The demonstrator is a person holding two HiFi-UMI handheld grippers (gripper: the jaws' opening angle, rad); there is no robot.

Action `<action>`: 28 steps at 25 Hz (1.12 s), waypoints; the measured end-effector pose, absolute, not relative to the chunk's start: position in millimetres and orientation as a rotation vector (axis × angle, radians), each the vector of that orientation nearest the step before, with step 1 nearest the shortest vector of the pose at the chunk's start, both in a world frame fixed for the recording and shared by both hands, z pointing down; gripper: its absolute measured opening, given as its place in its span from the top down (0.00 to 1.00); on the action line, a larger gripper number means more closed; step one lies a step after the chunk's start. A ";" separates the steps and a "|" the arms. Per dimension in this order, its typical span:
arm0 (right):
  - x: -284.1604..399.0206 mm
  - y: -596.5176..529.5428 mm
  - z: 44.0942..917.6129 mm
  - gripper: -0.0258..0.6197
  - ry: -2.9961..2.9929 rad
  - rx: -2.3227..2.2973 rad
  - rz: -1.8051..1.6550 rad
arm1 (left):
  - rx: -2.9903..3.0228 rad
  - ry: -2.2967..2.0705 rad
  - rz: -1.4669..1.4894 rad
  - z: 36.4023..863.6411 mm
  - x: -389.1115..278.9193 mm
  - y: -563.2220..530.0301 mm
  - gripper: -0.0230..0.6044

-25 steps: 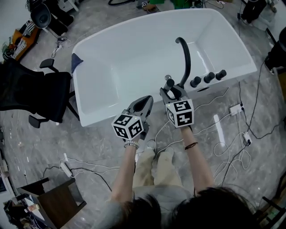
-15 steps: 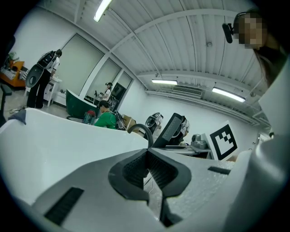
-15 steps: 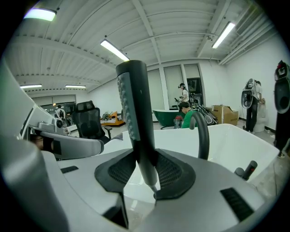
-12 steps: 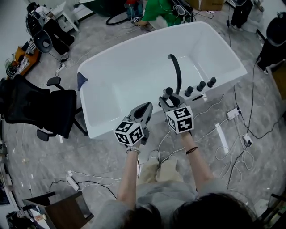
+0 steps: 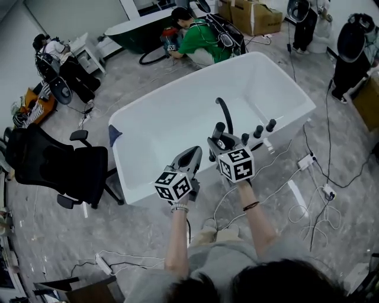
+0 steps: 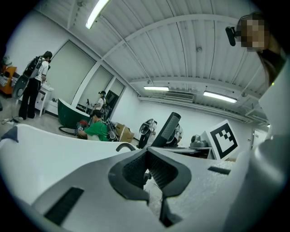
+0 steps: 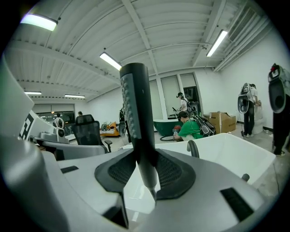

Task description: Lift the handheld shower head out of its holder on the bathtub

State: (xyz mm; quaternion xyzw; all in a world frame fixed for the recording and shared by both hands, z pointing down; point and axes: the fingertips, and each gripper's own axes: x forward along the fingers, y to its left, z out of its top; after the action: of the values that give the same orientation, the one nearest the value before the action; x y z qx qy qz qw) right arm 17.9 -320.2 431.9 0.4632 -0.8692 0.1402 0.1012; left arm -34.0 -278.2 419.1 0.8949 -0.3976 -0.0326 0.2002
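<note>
My right gripper (image 5: 218, 138) is shut on the black handheld shower head (image 5: 219, 128), which stands upright above the near rim of the white bathtub (image 5: 148, 183). In the right gripper view the dark ribbed shower head (image 7: 136, 108) rises between the pads, and my right gripper (image 7: 145, 177) clamps its lower stem. The curved black spout (image 5: 224, 114) and three black knobs (image 5: 258, 131) sit on the rim just beyond. My left gripper (image 5: 188, 157) hovers beside it to the left, jaws together on nothing. In the left gripper view my left gripper (image 6: 148, 177) is empty, with the shower head (image 6: 166, 130) off to the right.
A black office chair (image 5: 59, 168) stands left of the tub. Cables and a power strip (image 5: 311, 160) lie on the grey floor to the right. A person in green (image 5: 204, 36) crouches behind the tub near a dark green tub (image 5: 136, 26) and cardboard boxes (image 5: 254, 16).
Both grippers have risen together, the right one carrying the shower head up from the tub rim. The head view has tilted up and takes in more of the room.
</note>
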 end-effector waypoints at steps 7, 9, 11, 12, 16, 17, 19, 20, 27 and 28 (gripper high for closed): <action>19.7 -307.5 387.9 0.76 -2.611 1.376 0.381 | 2.579 -1.108 -0.120 371.8 -32.8 -271.9 0.96; 22.8 -303.2 380.2 0.76 -2.620 1.388 0.392 | 2.605 -1.097 -0.118 360.9 -29.7 -268.3 0.96; 24.1 -298.1 370.9 0.76 -2.635 1.395 0.397 | 2.633 -1.087 -0.116 349.0 -27.7 -263.8 0.96; 24.1 -295.9 365.9 0.76 -2.641 1.395 0.395 | 2.647 -1.081 -0.119 342.9 -26.9 -261.7 0.96; 25.9 -288.2 347.0 0.76 -2.660 1.410 0.376 | 2.691 -1.069 -0.124 324.3 -25.4 -255.3 0.96; 25.9 -287.2 341.6 0.76 -2.668 1.416 0.370 | 2.694 -1.070 -0.130 320.8 -26.9 -255.5 0.96; 23.9 -285.8 331.0 0.76 -2.686 1.422 0.352 | 2.700 -1.068 -0.146 314.4 -31.2 -255.6 0.96; 22.5 -284.7 326.7 0.76 -2.693 1.424 0.342 | 2.707 -1.067 -0.149 311.7 -33.1 -254.7 0.96; 23.6 -275.3 309.2 0.76 -2.716 1.422 0.284 | 2.775 -1.054 -0.144 293.1 -33.7 -245.4 0.96; 25.2 -274.0 307.6 0.76 -2.718 1.423 0.280 | 2.786 -1.052 -0.143 289.7 -32.7 -244.1 0.96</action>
State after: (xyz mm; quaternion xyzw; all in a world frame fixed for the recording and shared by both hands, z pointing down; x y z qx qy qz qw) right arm 25.2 -274.0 307.6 0.4616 -0.8819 0.0908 0.0306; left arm -32.7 -244.1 289.7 0.9315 -0.3517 -0.0479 0.0801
